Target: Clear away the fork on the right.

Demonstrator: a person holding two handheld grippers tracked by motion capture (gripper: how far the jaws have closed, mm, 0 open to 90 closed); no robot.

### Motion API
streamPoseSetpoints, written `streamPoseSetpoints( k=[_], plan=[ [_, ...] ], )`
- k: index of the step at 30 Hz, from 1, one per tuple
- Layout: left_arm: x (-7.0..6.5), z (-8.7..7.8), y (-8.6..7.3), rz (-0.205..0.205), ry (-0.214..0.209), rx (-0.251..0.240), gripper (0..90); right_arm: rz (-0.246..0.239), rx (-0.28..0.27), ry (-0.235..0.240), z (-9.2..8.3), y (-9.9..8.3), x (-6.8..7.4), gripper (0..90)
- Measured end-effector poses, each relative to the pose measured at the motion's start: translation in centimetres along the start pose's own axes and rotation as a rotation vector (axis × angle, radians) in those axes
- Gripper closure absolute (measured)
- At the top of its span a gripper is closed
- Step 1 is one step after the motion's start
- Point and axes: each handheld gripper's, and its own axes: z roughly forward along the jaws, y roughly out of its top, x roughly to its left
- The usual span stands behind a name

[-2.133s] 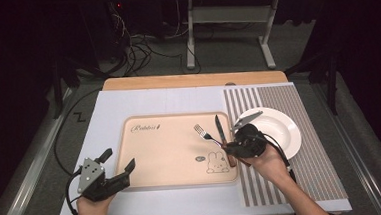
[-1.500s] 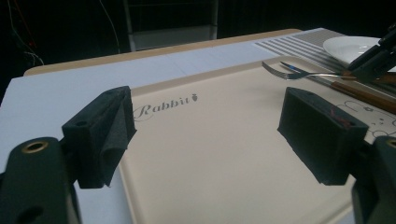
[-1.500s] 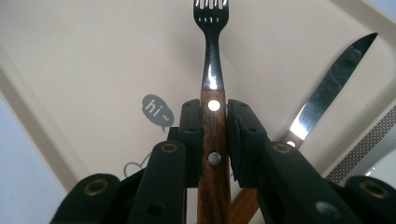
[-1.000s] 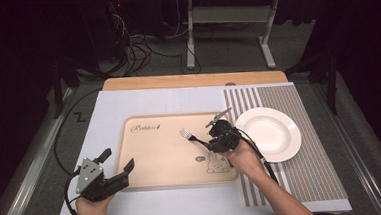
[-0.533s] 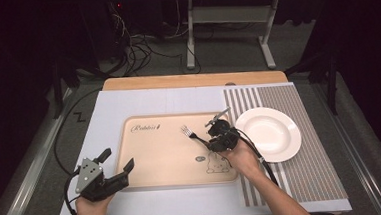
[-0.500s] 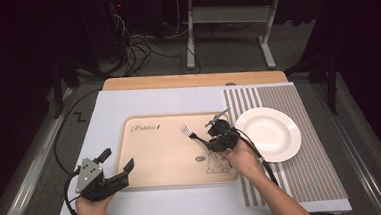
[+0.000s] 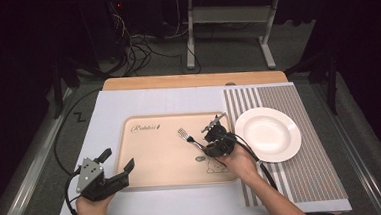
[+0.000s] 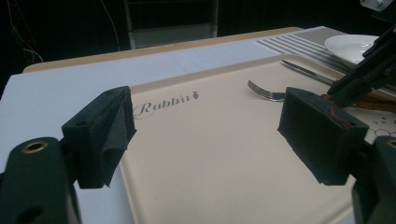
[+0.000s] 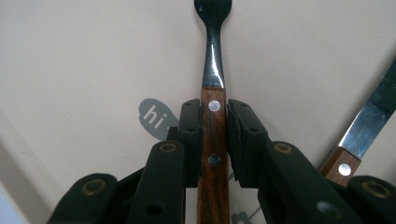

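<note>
The fork (image 7: 189,137), with steel tines and a riveted wooden handle, sits at the centre of the high view, over the beige tray (image 7: 156,159), tines toward the upper left. Its handle is clamped between the jaws of the right gripper (image 7: 211,142). A wood-handled knife (image 9: 362,130) lies on the tray just beside it, at the right edge of the right gripper view.

My tray (image 7: 156,154) was pale beige, with "Rabbit" in dark script near its far edge and a small grey speech bubble reading "hi" in white. The fork (image 9: 213,65) I held had a dark silvery neck and a reddish-brown wooden handle set with pale rivets; the knife (image 9: 369,126) beside it matched, shiny blade and brown wood with a rivet. My right gripper (image 9: 214,135) and my left gripper (image 8: 205,135) were matte black with brass-coloured screws. The plate (image 7: 268,134) was plain white, on a mat (image 7: 307,170) striped grey and white. The table cover (image 7: 103,113) was pale bluish white.
</note>
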Motion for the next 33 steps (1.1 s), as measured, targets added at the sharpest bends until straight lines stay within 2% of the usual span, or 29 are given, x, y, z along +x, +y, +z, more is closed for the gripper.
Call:
streamPoseSetpoints(
  k=[3,5,6,8,11,12,13,15,17,19,20,21,22,26,33],
  plan=[
    [0.0,-0.1,0.0,0.003,0.001,-0.005,19.2,0.003,0.005,0.001,0.1,0.0,0.2,78.0],
    [0.0,-0.1,0.0,0.0,0.003,-0.003,19.3,-0.023,-0.002,0.004,0.2,0.0,0.0,77.7],
    [0.1,0.0,0.0,-0.004,0.003,-0.002,19.2,-0.003,0.0,0.009,0.1,0.0,0.0,77.0],
    [0.1,-0.1,0.0,-0.005,0.008,-0.001,19.2,-0.006,0.0,0.009,0.0,0.0,-0.1,76.1],
    [0.0,-0.2,0.0,-0.003,0.004,-0.01,19.2,-0.007,-0.024,0.012,-0.4,-0.1,-0.2,72.4],
    [0.1,-0.2,0.0,-0.006,0.004,-0.011,19.2,-0.029,-0.037,0.012,-0.5,0.0,-0.3,72.4],
    [0.1,-0.2,0.0,-0.008,0.004,-0.009,19.2,-0.008,-0.037,0.009,-0.7,0.0,-0.1,72.2],
    [0.2,0.0,0.0,-0.014,0.001,-0.005,19.2,-0.014,-0.052,0.005,-0.9,0.1,-0.1,72.3],
    [0.2,0.0,0.0,-0.011,-0.002,-0.006,19.2,-0.027,-0.072,0.002,-1.1,0.2,0.0,75.9],
    [0.1,-0.1,0.0,-0.009,-0.002,-0.007,19.2,-0.035,-0.066,0.002,-1.1,0.2,0.2,81.1],
    [0.1,-0.1,0.0,-0.01,-0.001,-0.009,19.2,-0.064,-0.064,0.04,-0.8,0.2,0.4,87.9],
    [0.2,-0.2,0.0,-0.01,0.004,-0.01,19.2,-0.064,-0.064,0.04,-0.8,0.2,0.4,87.9],
    [0.2,-0.2,0.0,-0.015,-0.001,-0.011,19.2,-0.087,-0.048,0.044,-0.4,0.3,0.7,90.0],
    [0.3,0.0,0.0,-0.013,0.001,-0.011,19.1,-0.093,-0.033,0.055,0.1,0.4,0.9,90.0],
    [0.2,0.0,0.0,-0.01,-0.002,-0.011,19.7,-0.093,-0.037,0.039,0.8,0.4,1.0,90.0]
  ],
)
